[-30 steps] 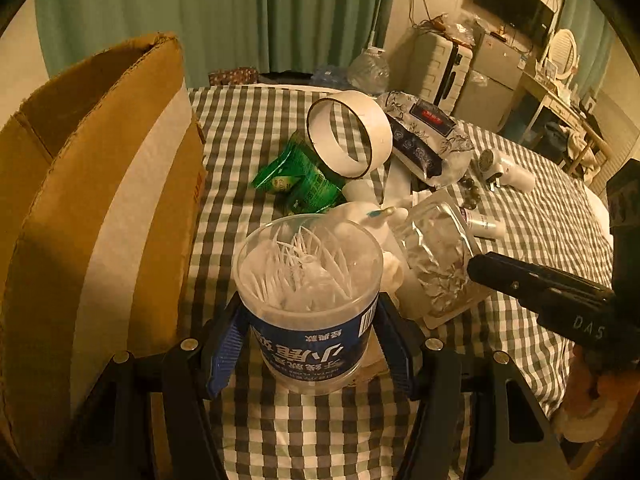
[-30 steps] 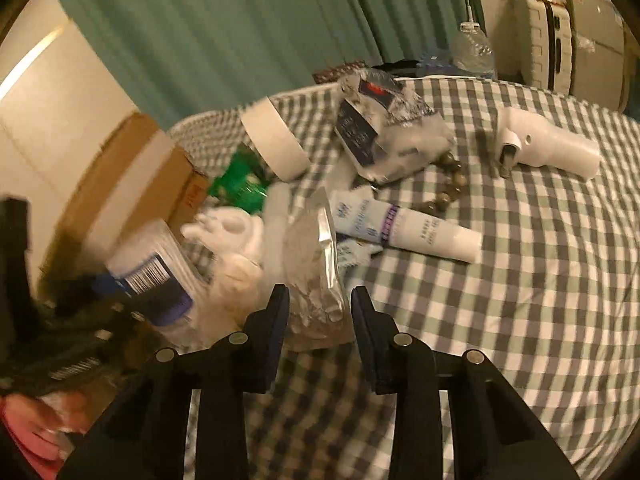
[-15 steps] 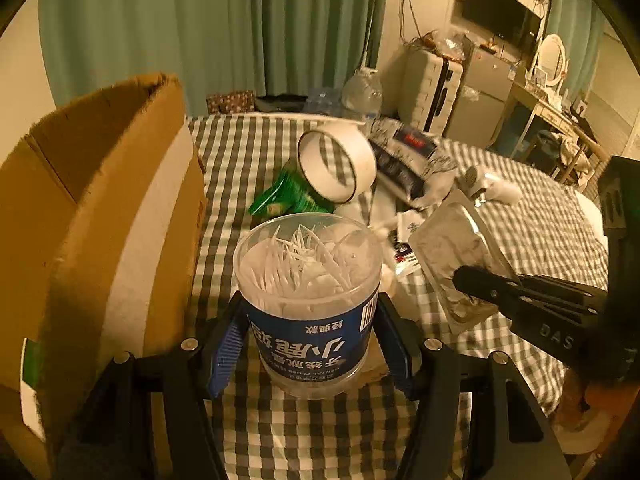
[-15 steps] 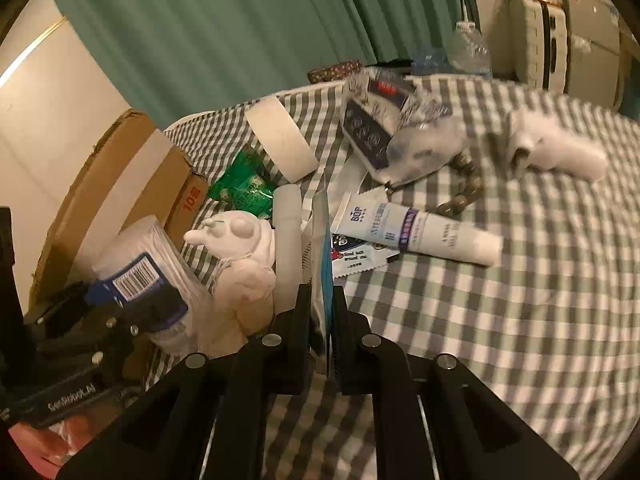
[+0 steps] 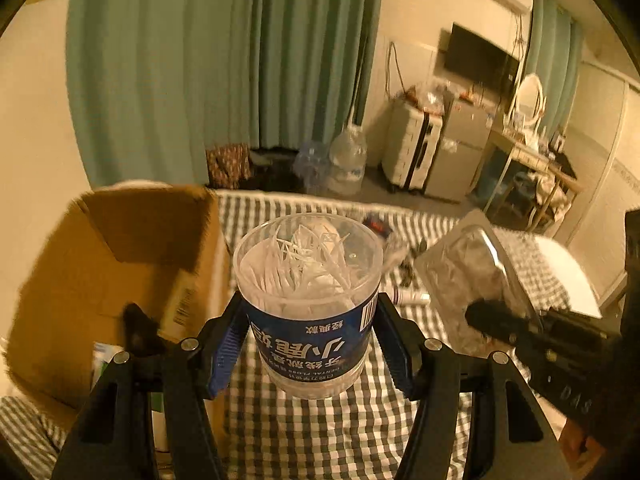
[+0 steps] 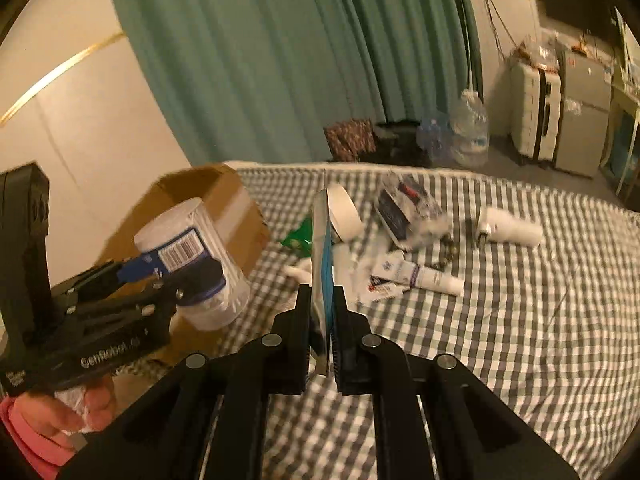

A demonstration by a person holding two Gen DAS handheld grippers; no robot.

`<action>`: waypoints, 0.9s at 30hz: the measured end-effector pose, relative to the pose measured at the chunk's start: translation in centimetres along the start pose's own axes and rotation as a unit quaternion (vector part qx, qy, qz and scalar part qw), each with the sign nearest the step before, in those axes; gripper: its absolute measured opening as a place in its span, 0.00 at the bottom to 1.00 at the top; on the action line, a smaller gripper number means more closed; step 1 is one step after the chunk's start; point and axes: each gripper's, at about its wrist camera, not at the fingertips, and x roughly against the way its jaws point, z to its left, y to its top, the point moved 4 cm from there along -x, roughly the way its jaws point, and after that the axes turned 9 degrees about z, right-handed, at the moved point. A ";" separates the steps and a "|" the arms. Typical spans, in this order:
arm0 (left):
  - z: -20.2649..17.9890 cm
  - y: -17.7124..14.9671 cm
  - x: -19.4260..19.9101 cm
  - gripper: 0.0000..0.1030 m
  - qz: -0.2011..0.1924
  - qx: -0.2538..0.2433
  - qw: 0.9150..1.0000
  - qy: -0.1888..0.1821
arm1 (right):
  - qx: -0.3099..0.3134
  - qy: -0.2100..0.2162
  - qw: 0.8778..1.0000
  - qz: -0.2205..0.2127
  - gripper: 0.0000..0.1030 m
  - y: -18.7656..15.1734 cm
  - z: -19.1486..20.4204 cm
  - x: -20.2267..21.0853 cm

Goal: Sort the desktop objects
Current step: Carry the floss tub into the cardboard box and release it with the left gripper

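The left tool (image 5: 308, 344) clamps a clear ribbed floss-pick tub (image 5: 308, 304); the right tool (image 6: 322, 336) pinches what looks like a flat foil pouch (image 6: 321, 248).

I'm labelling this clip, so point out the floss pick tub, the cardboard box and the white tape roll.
floss pick tub (image 5: 312, 332): left wrist view, on its blue label.
cardboard box (image 5: 100, 264): left wrist view, on its inner wall.
white tape roll (image 6: 346, 216): right wrist view, on its outer band.
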 end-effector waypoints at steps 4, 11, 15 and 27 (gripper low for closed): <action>2.5 1.1 3.1 0.62 -0.021 0.010 1.000 0.017 | 0.040 -0.008 0.999 -0.019 0.08 0.6 3.9 3.0; 8.6 1.1 5.5 0.62 -0.017 0.048 0.998 0.038 | 0.082 0.003 0.996 -0.028 0.08 1.2 9.4 4.5; 11.7 0.1 4.7 0.62 0.000 0.056 0.997 0.062 | 0.102 0.016 0.994 -0.024 0.08 1.0 12.0 4.6; 18.8 -2.2 3.6 0.94 0.014 0.131 0.988 0.086 | 0.123 0.028 0.992 0.026 0.08 0.8 15.3 0.1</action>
